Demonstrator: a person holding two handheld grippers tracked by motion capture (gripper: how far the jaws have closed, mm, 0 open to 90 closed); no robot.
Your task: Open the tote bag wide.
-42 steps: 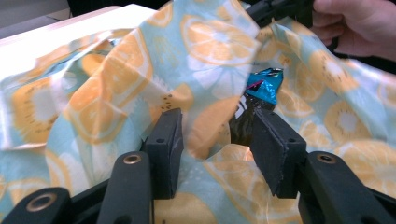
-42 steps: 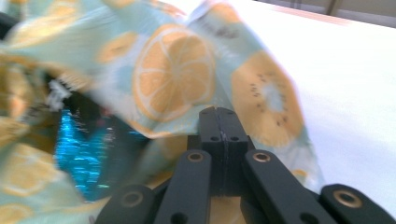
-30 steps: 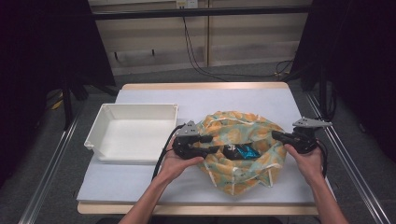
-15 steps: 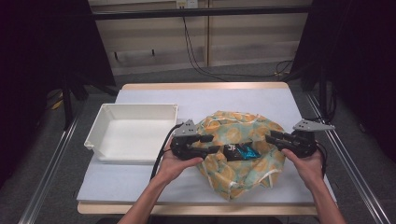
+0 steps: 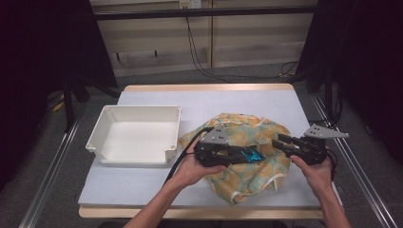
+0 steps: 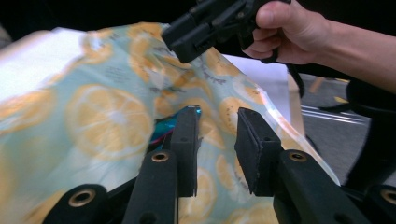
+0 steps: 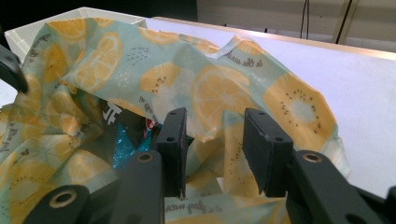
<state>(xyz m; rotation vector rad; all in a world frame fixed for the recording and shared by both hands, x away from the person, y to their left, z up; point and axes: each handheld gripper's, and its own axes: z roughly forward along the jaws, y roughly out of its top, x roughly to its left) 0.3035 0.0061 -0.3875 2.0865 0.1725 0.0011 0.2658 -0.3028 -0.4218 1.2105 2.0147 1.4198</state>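
Observation:
A cloth bag (image 5: 247,128) printed with yellow citrus slices lies crumpled on the white table. A shiny blue packet (image 5: 252,155) shows in its mouth. My left gripper (image 5: 243,155) points right at the packet, which lies just beyond the tips. In the left gripper view the left gripper (image 6: 217,116) is open, with the bag (image 6: 93,116) and a sliver of packet (image 6: 163,128) behind its left pad. My right gripper (image 5: 278,141) points left onto the bag's right side. In the right gripper view the right gripper (image 7: 215,116) is open over a fold of cloth (image 7: 224,88), the packet (image 7: 123,140) to its left.
An empty white tray (image 5: 138,114) stands left of the bag, close to the left hand. The table (image 5: 214,102) has bare surface behind the bag. Black cables trail from both grippers. Metal rails run along both table sides.
Both grippers have edged inward toward the bag's mouth, the left one to the right and the right one to the left. The cloth has bunched up slightly between them.

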